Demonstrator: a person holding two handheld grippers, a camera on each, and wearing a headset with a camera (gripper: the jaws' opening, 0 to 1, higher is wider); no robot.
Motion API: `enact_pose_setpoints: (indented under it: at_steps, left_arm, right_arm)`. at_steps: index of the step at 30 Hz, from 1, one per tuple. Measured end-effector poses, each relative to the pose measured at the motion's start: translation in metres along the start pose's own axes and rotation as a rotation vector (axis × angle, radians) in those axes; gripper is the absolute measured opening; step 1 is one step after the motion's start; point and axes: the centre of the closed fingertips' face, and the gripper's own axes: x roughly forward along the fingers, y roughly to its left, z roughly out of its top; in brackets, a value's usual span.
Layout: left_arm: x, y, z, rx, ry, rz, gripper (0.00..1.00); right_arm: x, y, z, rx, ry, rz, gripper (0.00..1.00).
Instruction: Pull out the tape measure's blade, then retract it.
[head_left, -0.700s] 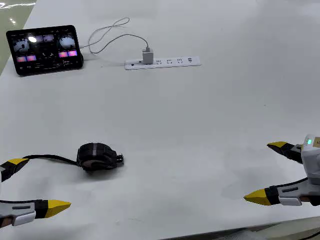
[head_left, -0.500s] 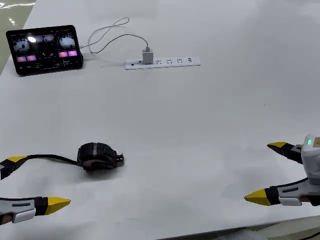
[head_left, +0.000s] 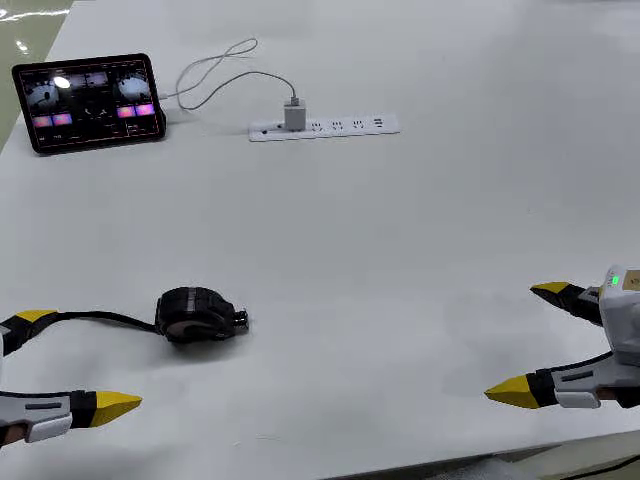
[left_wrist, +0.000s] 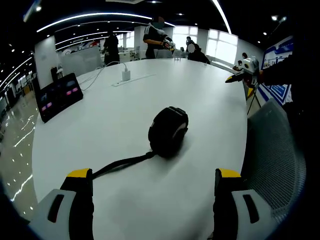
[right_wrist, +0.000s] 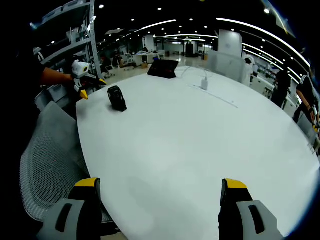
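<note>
black tape measure (head_left: 193, 314) lies on the white table (head_left: 400, 230); left tool (head_left: 75, 365) at 9 o'clock and right tool (head_left: 545, 340) at 3 o'clock both gape wide, holding nothing.

Little has moved. In the head view the left gripper (head_left: 97, 358) has crept slightly upward, its lower jaw now a touch nearer the tape (head_left: 195, 314). The right gripper (head_left: 510, 340) has edged a little up and left. The tablet (head_left: 90, 100) sits marginally lower in frame, from a slight camera shift
</note>
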Motion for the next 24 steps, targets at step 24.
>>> enact_pose_setpoints:
  at_steps: [24]
  left_arm:
    - [0.019,-0.008,0.018,0.093,0.072,-0.113,0.99]
  right_arm:
    - [0.026,0.009,0.033,-0.048,-0.032,0.076,0.99]
